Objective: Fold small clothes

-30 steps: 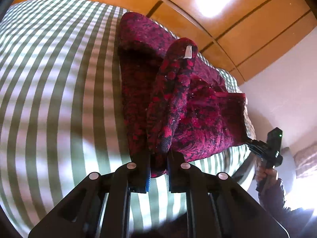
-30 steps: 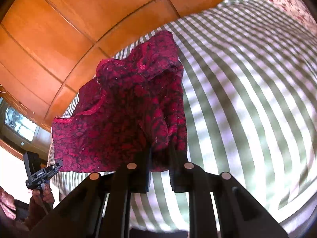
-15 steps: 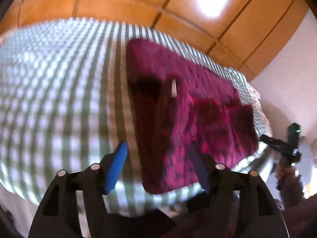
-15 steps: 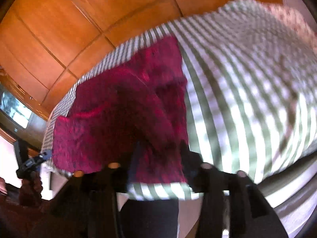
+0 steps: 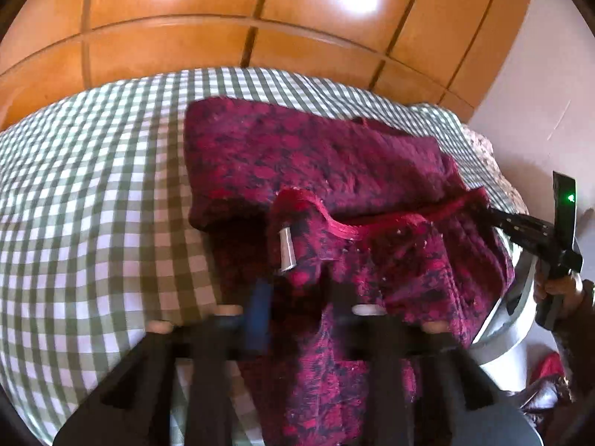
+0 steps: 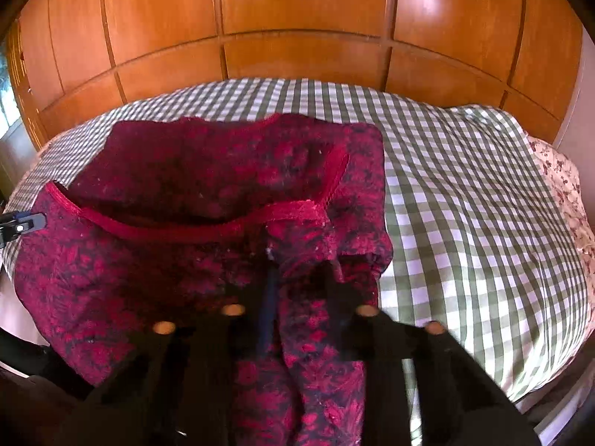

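Red top (image 5: 334,171): near hem re-gripped after release. L tongs (image 5: 297,297), R tongs (image 6: 297,297) both closing narrow, cloth between jaws. On checked bedsheet (image 5: 93,186). Next fold starting, prob.

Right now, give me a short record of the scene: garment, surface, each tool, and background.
garment: dark red patterned top, bunched, near edge lifted off the bed
surface: green and white checked bedsheet
left tool: jaws closing, red fabric between them
right tool: jaws closing, red fabric between them
label: small white tag near the neckline
background: wooden panelled wardrobe
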`<state>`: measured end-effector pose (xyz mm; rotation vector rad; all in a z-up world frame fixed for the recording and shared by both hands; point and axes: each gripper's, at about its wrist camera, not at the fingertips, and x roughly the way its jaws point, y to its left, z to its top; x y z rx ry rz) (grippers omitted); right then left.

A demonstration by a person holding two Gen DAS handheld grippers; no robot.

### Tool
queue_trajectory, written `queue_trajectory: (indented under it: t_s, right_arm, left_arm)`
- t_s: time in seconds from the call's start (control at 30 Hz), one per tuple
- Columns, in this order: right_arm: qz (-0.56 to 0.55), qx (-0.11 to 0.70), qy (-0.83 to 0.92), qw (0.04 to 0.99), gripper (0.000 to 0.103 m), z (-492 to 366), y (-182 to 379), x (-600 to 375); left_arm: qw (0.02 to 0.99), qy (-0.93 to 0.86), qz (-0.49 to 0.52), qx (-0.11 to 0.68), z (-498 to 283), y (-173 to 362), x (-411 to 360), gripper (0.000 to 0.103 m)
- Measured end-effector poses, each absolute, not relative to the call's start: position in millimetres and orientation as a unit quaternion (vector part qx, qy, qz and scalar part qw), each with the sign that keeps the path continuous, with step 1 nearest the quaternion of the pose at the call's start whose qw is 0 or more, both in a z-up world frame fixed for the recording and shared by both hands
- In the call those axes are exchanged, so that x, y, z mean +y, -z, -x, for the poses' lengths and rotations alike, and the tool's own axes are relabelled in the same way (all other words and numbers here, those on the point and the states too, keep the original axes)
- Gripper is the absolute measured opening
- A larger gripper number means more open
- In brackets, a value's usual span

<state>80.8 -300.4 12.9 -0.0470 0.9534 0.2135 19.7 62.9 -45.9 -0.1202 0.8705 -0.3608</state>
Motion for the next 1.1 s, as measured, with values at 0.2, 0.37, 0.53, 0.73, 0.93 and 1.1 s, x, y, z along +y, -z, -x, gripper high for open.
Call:
queue_trajectory:
  t_s: [0.2,0.37,0.53,0.73,0.93,1.1]
  right_arm:
    - [-0.018,0.463,-0.115,0.879,0.001,-60.7,-28.4,-316.7]
    - [-0.048,0.443,-0.131,0.886,0.001,-59.1,-55.6,-326.1]
    - [-0.045,0.438,-0.130,0.888,0.046,-64.4,-50.6,-320.2]
    - [-0.022,0.469,-0.117,0.875,0.045,-74.5,-15.8,-306.5]
    - [-0.034,0.464,-0.134,0.875,0.013,-67.9,-28.8,-309.3]
    - [-0.069,0.418,-0.149,0.894,0.013,-75.1,-75.6,-324.4]
  left_arm:
    - [0.904,0.165,0.073,0.388,10.2,36.9,81.2,0.012]
    - [0.913,0.182,0.075,0.358,24.3,16.4,80.5,0.012]
    - [0.908,0.174,0.071,0.374,9.8,25.7,72.6,0.012]
    - [0.905,0.172,0.088,0.380,12.3,31.8,77.7,0.012]
    - [0.910,0.185,0.096,0.359,26.4,17.3,79.4,0.012]
    - [0.920,0.196,0.104,0.322,14.2,-10.4,84.5,0.012]
